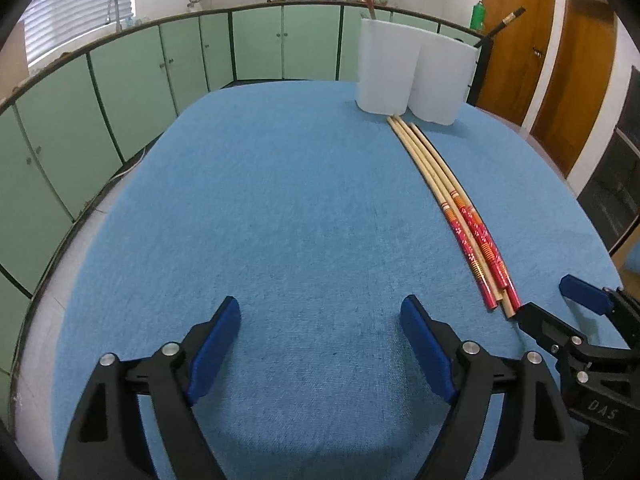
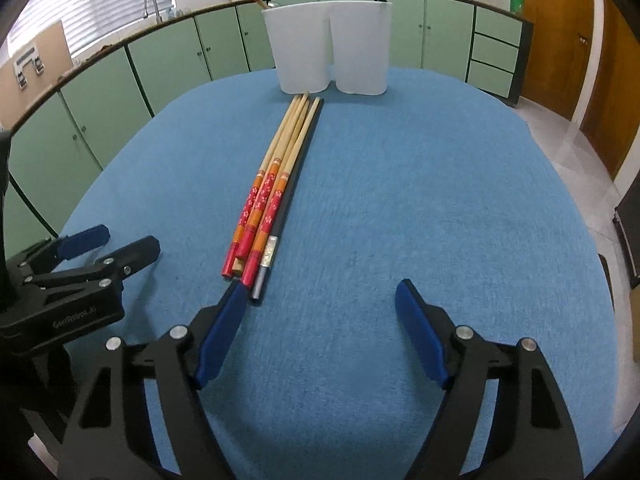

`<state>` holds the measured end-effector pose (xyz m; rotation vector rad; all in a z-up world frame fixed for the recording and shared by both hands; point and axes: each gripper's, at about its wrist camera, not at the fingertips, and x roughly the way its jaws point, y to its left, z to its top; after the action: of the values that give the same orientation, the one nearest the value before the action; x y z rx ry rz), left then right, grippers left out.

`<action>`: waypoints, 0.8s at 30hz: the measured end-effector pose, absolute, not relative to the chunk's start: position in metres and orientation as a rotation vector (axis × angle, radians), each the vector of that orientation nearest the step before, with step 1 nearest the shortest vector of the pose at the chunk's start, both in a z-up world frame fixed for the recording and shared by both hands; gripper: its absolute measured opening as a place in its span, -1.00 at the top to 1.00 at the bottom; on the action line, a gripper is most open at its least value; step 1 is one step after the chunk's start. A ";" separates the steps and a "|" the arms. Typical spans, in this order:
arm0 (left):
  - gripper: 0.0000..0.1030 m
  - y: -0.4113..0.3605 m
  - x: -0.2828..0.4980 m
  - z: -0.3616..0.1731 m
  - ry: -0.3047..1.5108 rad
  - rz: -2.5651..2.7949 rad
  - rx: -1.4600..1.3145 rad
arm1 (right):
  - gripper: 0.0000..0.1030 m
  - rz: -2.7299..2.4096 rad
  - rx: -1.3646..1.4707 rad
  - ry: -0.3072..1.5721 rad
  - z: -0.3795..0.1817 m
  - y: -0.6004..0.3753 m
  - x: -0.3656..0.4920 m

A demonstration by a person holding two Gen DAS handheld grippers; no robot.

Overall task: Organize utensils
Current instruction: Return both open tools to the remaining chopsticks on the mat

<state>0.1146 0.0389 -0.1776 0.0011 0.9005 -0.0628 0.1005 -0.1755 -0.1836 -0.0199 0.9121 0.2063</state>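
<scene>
Several bamboo chopsticks with red patterned handles (image 2: 266,192) lie in a bundle on the blue tablecloth, tips pointing at a white two-compartment holder (image 2: 328,50). One black chopstick (image 2: 294,184) with a silver band lies along their right side. The bundle also shows in the left wrist view (image 1: 452,204), as does the holder (image 1: 412,74). A red-handled chopstick stands in the holder's left compartment and a black one in the right. My right gripper (image 2: 320,300) is open, its left fingertip just short of the handle ends. My left gripper (image 1: 320,316) is open and empty, left of the bundle.
The round table's blue cloth (image 2: 440,200) fills both views. Green kitchen cabinets (image 1: 120,80) curve around the back and left. Wooden doors (image 1: 560,60) stand at the right. The right gripper (image 1: 568,312) shows at the lower right of the left wrist view.
</scene>
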 end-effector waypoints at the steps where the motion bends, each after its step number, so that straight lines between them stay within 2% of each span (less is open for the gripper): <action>1: -0.61 0.038 0.115 -0.178 0.902 -0.062 0.008 | -0.46 0.204 -0.028 0.912 -0.184 -0.174 0.100; 6: -0.63 0.035 0.116 -0.178 0.905 -0.061 0.021 | -0.43 0.190 -0.061 0.914 -0.185 -0.174 0.102; 14: -0.63 0.036 0.116 -0.178 0.904 -0.063 0.017 | -0.26 0.103 0.004 0.889 -0.182 -0.194 0.098; 24: -0.65 0.034 0.117 -0.179 0.905 -0.062 0.021 | 0.19 0.237 0.050 0.896 -0.181 -0.190 0.091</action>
<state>0.1165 0.0344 -0.1793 0.0208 0.9052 -0.0619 0.0915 -0.1896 -0.1814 0.0503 0.8963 0.2375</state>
